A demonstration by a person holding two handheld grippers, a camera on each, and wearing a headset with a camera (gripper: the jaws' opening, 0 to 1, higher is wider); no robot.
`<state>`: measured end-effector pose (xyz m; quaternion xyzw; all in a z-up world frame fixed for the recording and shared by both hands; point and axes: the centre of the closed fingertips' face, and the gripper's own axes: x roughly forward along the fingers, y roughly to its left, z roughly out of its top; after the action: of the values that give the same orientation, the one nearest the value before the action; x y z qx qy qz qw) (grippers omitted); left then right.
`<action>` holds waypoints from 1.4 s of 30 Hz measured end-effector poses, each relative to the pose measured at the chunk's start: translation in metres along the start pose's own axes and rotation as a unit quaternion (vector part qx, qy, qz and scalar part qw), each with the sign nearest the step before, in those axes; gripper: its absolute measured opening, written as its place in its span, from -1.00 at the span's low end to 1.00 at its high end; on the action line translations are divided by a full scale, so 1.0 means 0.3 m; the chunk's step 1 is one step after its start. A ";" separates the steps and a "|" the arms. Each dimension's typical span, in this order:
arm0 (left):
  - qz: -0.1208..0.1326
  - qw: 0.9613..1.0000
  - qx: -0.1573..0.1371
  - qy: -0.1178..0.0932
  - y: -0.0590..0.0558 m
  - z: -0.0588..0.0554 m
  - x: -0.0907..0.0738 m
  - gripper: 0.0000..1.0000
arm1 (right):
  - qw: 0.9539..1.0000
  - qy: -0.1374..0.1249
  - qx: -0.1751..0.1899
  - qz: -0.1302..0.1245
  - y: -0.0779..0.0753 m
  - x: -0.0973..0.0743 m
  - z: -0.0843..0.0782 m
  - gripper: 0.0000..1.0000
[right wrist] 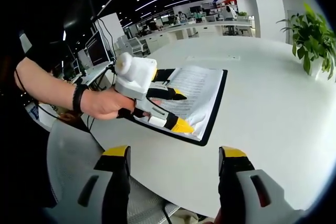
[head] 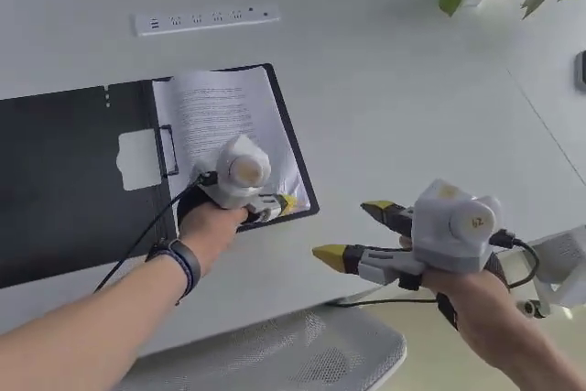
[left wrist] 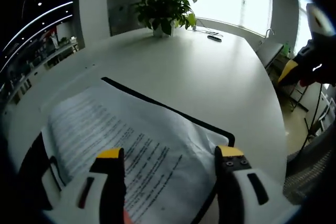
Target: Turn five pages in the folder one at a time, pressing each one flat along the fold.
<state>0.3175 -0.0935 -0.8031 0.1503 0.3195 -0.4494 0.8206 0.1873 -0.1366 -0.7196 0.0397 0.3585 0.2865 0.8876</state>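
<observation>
The head view looks steeply down from above the near edge of the white counter [head: 394,89], taking in the open folder [head: 55,180]. The left gripper view sits very close over the folder's printed page [left wrist: 142,140], facing across the counter toward a potted plant [left wrist: 165,9]. The right gripper view looks from off the counter's edge, farther back, at the left tongs [right wrist: 182,110]; all three share the page

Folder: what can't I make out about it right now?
- Page text: too small and blurred in all views.
- Page's lower edge, head view: hidden under left hand-held gripper.
- Folder: left side cut off by head view's edge.
</observation>
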 end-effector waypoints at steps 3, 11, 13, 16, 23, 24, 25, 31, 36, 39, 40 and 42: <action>-0.002 1.000 0.000 -0.002 0.007 0.000 0.000 0.38 | 1.000 0.000 0.002 0.001 -0.004 0.005 -0.001 0.32; 0.000 1.000 -0.016 -0.009 0.032 -0.002 0.001 0.19 | 1.000 -0.003 0.002 0.004 -0.001 0.009 0.008 0.30; 0.001 1.000 -0.024 -0.010 0.041 0.000 0.001 0.12 | 1.000 -0.002 0.002 0.004 -0.004 0.009 0.004 0.29; 0.004 0.999 -0.032 -0.011 0.049 -0.004 -0.005 0.00 | 1.000 -0.002 0.003 0.005 -0.004 0.010 0.000 0.27; 0.000 0.999 -0.043 -0.009 0.046 -0.007 -0.021 -0.17 | 1.000 -0.005 0.008 0.006 -0.004 0.020 -0.003 0.21; -0.001 0.999 -0.046 -0.009 0.045 -0.007 -0.024 -0.18 | 1.000 -0.005 0.008 0.007 -0.003 0.020 -0.002 0.20; -0.002 0.999 -0.047 -0.009 0.044 -0.008 -0.026 -0.21 | 1.000 -0.006 0.009 0.007 -0.002 0.021 -0.001 0.19; -0.015 0.996 -0.082 -0.018 0.035 -0.007 -0.051 -0.32 | 1.000 -0.009 0.014 0.011 -0.002 0.030 0.000 0.17; -0.017 0.996 -0.089 -0.019 0.020 -0.009 -0.075 -0.54 | 1.000 -0.010 0.017 0.012 -0.003 0.038 -0.003 0.15; -0.018 0.995 -0.096 -0.022 0.019 -0.005 -0.086 -0.63 | 1.000 -0.011 0.019 0.013 -0.001 0.040 -0.003 0.14; -0.016 0.995 -0.096 -0.021 0.021 -0.006 -0.088 -0.67 | 1.000 -0.011 0.020 0.013 -0.001 0.041 -0.004 0.14; -0.009 0.995 -0.101 -0.022 0.036 -0.005 -0.095 -0.76 | 1.000 -0.012 0.021 0.014 0.001 0.041 -0.004 0.13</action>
<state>0.3147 -0.0685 -0.7857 0.0539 0.3465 -0.4258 0.8341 0.1936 -0.1299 -0.7279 0.0669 0.3529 0.2907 0.8868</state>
